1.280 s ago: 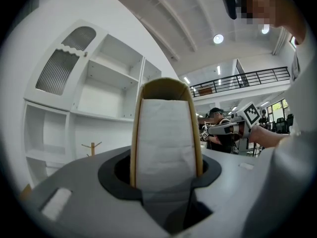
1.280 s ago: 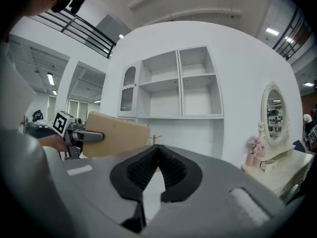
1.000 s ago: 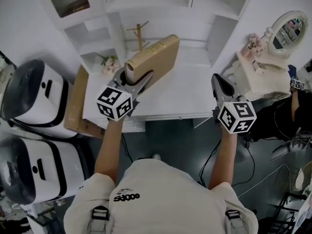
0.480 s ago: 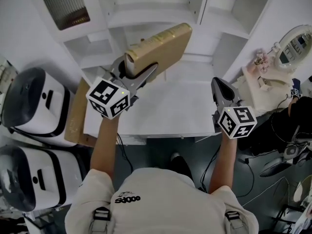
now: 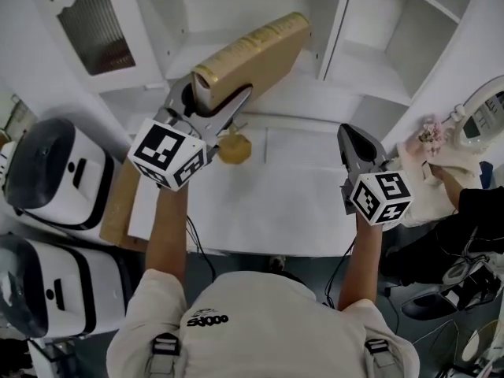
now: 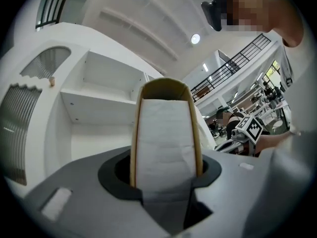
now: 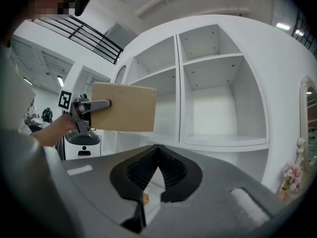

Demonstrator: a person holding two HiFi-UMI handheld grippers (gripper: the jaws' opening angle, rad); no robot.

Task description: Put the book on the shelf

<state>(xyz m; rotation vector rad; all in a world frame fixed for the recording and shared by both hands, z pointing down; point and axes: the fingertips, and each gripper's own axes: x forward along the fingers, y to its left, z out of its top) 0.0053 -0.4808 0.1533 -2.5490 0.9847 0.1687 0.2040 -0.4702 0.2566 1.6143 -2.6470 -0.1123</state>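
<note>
Evidently the left gripper [image 5: 214, 97] jaws clamp the book [image 5: 260, 50] (near end hidden between them); right gripper [image 5: 351, 135] jaws closed, empty.

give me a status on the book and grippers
Left gripper shut on book, held up before the shelf. Right gripper shut, empty. Nothing seen between book and shelf.

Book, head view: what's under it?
The book, clamped in the left gripper, hangs over the white shelf unit; only bare white boards show around it. A small tan object sits on the desk near the gripper. The patch directly beneath the book is covered.
</note>
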